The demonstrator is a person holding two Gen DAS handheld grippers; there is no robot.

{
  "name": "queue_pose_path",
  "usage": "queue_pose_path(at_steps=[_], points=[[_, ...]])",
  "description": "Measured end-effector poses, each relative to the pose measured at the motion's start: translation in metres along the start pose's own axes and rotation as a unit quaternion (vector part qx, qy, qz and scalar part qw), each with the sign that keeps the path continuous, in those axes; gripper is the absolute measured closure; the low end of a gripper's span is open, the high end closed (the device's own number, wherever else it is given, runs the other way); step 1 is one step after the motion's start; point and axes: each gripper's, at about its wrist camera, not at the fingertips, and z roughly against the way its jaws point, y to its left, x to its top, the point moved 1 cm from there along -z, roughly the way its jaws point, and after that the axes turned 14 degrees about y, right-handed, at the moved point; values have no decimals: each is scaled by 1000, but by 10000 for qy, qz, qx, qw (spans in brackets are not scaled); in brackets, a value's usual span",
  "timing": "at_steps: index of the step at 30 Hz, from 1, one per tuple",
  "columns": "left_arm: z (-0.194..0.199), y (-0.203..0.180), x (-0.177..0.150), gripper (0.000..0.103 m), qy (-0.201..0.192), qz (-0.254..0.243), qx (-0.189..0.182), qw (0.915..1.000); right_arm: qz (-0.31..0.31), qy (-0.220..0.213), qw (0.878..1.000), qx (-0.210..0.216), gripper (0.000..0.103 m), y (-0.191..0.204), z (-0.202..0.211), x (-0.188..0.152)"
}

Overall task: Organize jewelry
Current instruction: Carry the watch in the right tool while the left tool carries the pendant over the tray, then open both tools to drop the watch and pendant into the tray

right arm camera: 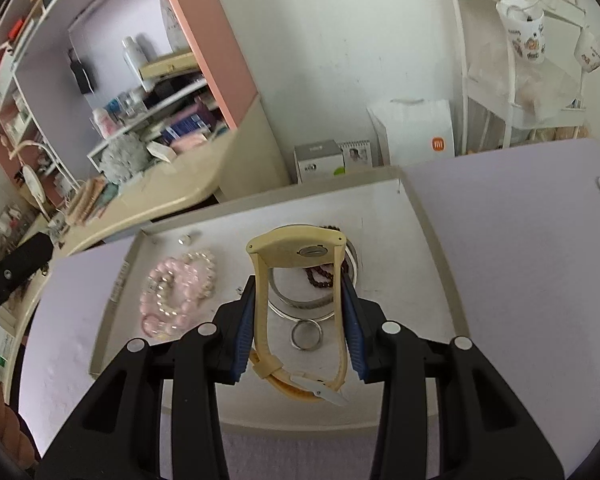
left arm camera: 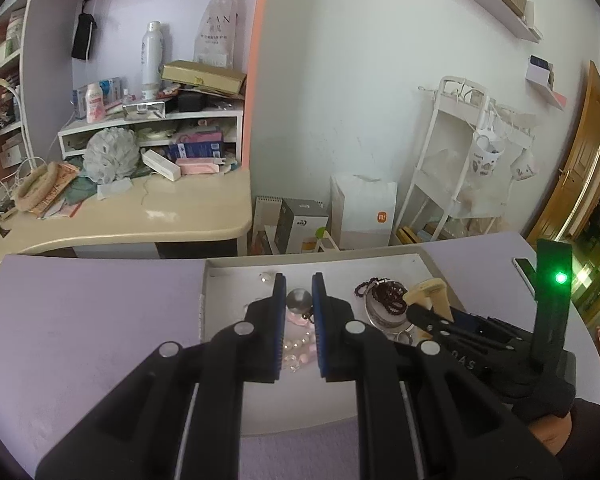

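- Left wrist view: the left gripper (left arm camera: 299, 312) hangs over the white tray (left arm camera: 228, 266), jaws nearly closed and holding nothing, with the pink bead bracelet (left arm camera: 298, 350) below them; the dark bead string (left arm camera: 384, 294) lies right of it.
- Right wrist view: the right gripper (right arm camera: 300, 320) clamps the cream watch (right arm camera: 296, 268) by its strap over the tray. I judge the step is placing it (2 rings, the silver bangle (right arm camera: 300, 300) and small ring (right arm camera: 307, 335), crowd the spot beneath).
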Motion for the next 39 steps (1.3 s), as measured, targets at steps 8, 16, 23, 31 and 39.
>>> queue_pose_path(at_steps=[8, 16, 23, 31, 39], points=[[-15, 4, -3, 90, 125, 24, -25, 9999, 151, -34, 9998, -126, 33, 0, -5, 0], [-22, 1, -4, 90, 190, -8, -100, 9998, 46, -259, 9996, -133, 25, -12, 19, -14], [-35, -5, -6, 90, 313, -75, -138, 9994, -242, -331, 9989, -217, 23, -30, 32, -23], [-60, -13, -15, 90, 579, -148, -154, 9981, -348, -424, 9983, -213, 22, -37, 41, -27], [-66, -17, -14, 90, 591, -198, -194, 9979, -393, -410, 9982, -191, 22, -40, 41, -29]])
